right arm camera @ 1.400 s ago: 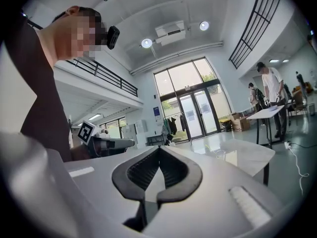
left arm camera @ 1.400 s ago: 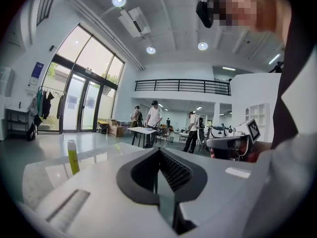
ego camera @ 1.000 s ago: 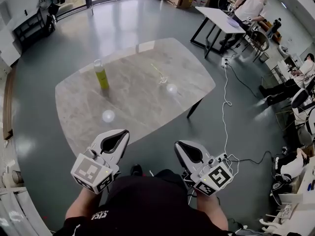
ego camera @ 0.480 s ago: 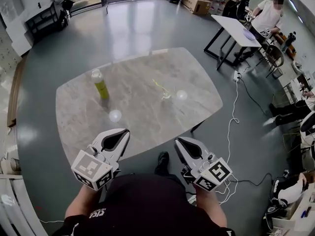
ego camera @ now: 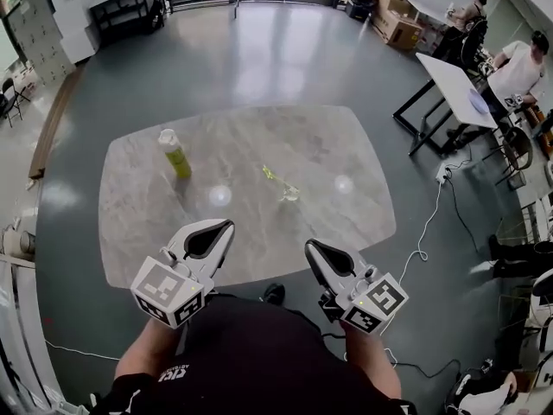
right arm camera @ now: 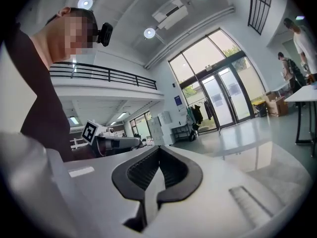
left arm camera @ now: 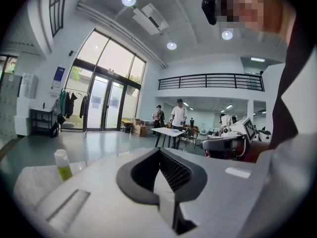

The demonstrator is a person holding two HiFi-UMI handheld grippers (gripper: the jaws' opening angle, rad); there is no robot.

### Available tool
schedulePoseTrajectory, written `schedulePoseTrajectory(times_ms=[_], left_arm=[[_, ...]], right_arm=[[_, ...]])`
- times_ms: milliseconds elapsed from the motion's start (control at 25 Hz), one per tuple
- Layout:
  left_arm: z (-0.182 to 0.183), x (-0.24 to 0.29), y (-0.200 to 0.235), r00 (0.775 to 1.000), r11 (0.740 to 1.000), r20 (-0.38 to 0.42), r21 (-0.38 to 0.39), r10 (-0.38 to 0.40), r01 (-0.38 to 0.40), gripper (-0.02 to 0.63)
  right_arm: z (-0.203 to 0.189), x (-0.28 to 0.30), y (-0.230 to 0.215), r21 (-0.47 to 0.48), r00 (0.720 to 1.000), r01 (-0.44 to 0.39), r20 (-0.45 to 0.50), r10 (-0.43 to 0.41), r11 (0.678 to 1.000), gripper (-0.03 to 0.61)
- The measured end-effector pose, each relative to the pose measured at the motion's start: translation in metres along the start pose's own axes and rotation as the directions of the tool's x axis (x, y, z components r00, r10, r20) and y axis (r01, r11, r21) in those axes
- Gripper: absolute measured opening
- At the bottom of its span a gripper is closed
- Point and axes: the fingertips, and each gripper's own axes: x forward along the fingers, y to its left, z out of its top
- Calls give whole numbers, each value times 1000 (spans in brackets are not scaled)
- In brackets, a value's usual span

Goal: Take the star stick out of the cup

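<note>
Though cup (ego camera: 291, 195) and star stick (ego camera: 272, 176) barely legible — left claw (ego camera: 228, 224), right claw (ego camera: 309, 245) closed, empty.

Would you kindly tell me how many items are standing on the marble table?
2: a yellow-green bottle toward the left of the table, and a clear cup holding the star stick near its middle. The pale round spots look like lamp reflections.
</note>
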Motion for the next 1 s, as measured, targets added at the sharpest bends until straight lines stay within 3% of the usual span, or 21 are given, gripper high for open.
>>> schedulePoseTrajectory(times_ms=[240,600,800,1000], left_arm=[[4,33,-10,999,999,-16,27,30,-30,3],[-20,61,19,996,998,-82,-56,30,-35,9],[-30,83,36,996,993,-87,-116,13,-23,82],[-54,101,49,991,990,-134,-139,-25,6,110]], right_arm=[[-10,-3,-31,71,998,-52,-43,55,996,15],[-8,36,-49,99,995,-75,-62,81,992,14],[-14,48,-64,112,994,-39,-98,50,993,15],[-15,64,-71,130,994,-21,-107,35,991,14]])
